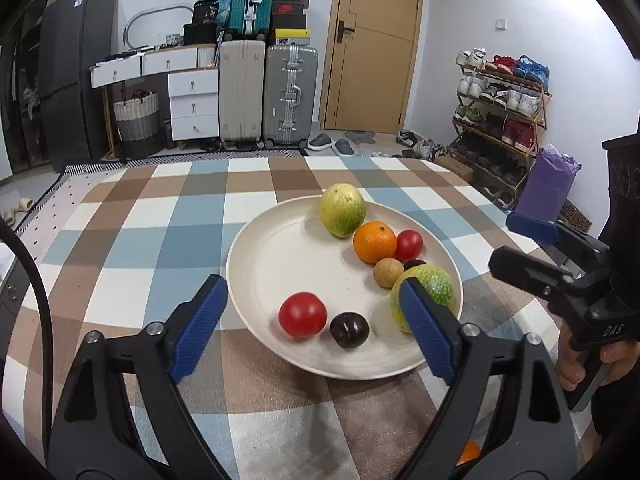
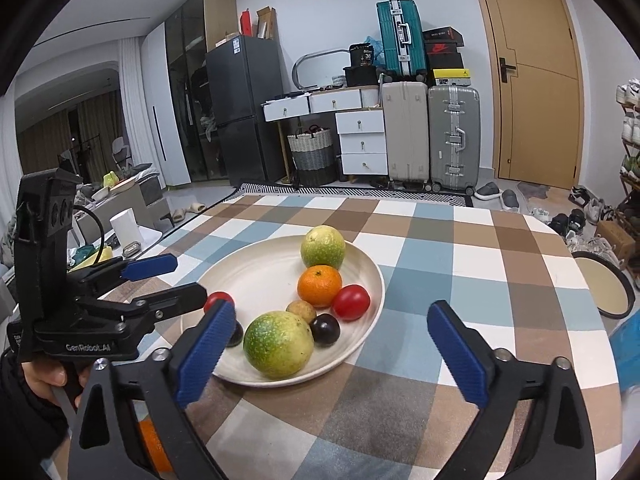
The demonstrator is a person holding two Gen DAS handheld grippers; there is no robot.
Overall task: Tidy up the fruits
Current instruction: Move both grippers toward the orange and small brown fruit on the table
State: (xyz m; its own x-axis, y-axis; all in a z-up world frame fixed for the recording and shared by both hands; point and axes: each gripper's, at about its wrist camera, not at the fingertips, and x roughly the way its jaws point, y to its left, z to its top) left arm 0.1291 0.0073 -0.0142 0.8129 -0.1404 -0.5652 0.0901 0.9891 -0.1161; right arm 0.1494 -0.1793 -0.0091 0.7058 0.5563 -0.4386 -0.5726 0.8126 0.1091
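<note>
counter cloth: checks of blue, brown, grey and white
plate: cream white
large fruits: yellow-green, speckled
orange: bright orange
tomatoes: red
plum: dark purple
small round fruit: tan
tool pads: blue, on black arms
door: tan wood
</note>
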